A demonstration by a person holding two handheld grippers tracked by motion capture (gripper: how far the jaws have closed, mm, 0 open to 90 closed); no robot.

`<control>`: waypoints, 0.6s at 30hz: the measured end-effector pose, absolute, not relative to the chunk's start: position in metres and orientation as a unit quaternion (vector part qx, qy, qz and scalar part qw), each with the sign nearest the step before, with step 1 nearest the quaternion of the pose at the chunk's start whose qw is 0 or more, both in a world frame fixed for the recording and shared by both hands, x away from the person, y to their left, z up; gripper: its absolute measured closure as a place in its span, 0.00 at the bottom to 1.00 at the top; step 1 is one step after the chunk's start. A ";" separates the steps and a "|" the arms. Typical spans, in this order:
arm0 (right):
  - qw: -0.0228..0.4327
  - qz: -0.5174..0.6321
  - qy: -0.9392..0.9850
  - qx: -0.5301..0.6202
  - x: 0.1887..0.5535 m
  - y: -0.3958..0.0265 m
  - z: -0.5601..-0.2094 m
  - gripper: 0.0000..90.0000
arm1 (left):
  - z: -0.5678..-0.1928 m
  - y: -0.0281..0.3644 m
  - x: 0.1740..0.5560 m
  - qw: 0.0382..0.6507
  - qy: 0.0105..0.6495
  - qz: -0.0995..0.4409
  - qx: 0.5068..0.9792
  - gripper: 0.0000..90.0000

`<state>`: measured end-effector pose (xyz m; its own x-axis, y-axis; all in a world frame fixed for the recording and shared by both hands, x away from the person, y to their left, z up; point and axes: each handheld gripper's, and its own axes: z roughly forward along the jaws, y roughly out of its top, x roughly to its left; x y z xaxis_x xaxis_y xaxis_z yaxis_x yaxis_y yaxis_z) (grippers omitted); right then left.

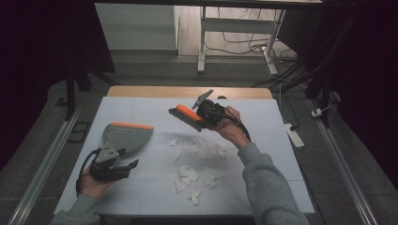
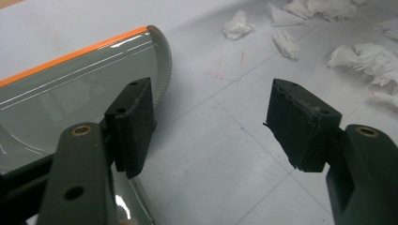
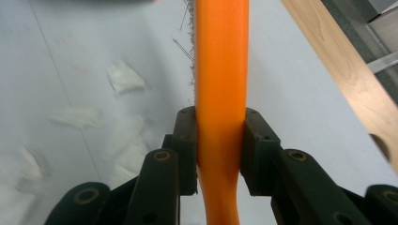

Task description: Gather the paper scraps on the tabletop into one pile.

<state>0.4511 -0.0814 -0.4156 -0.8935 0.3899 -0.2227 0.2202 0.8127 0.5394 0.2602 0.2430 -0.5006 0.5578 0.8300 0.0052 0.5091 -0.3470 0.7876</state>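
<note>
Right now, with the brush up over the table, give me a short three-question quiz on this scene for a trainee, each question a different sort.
1. True or false: the right gripper is shut on the orange-handled hand brush.
2. Multiple choice: the grey plastic dustpan with an orange edge lies (A) at the left gripper, (B) on top of the paper scraps, (C) on the floor.
3. Short answer: what lies scattered on the white table between the two hands?

Key:
1. True; both pads press the handle.
2. A; the left gripper stands open beside it.
3. Crumpled white paper scraps.
</note>
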 end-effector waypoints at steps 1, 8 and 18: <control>0.157 0.268 0.935 0.173 0.451 -0.081 -0.415 0.78 | -0.501 0.243 0.260 0.385 0.422 0.208 0.794 0.37; 0.074 0.329 0.913 0.228 0.433 -0.046 -0.422 0.78 | -0.501 0.243 0.260 0.385 0.422 0.209 0.794 0.37; -0.005 0.343 0.894 0.288 0.435 -0.001 -0.469 0.78 | -0.501 0.244 0.260 0.386 0.422 0.207 0.793 0.37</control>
